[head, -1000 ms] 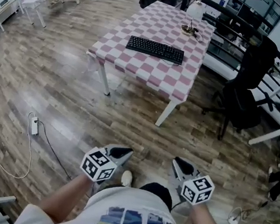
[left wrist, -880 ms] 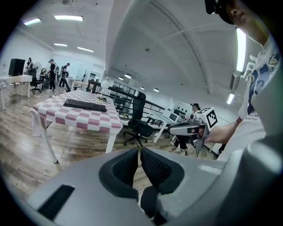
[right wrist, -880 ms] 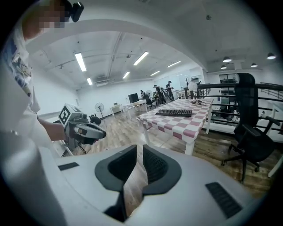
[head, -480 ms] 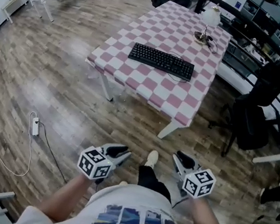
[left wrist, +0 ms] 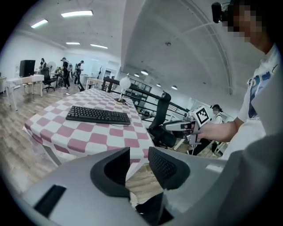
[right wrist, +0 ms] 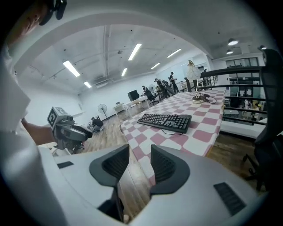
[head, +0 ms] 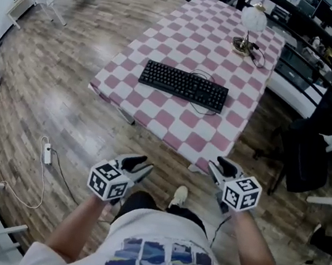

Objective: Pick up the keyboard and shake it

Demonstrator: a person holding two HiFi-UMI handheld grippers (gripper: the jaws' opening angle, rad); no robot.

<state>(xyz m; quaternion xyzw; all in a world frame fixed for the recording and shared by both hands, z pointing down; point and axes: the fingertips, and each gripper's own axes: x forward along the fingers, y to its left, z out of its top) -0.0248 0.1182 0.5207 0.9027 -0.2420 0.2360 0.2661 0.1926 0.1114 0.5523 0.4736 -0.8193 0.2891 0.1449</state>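
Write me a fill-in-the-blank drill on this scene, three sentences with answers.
1. The ____ keyboard lies on the checked table.
2. A white-shaded ____ stands at the table's far end, beyond the keyboard.
3. A white power strip lies on the wooden ____, left of the table.
Missing words: black; lamp; floor.

The keyboard is black. The desk under it has a pattern of pink and white checks. The floor around the desk is brown wood planks with grey streaks. The lamp at the desk's far end has a white shade. The chair right of the desk is black.
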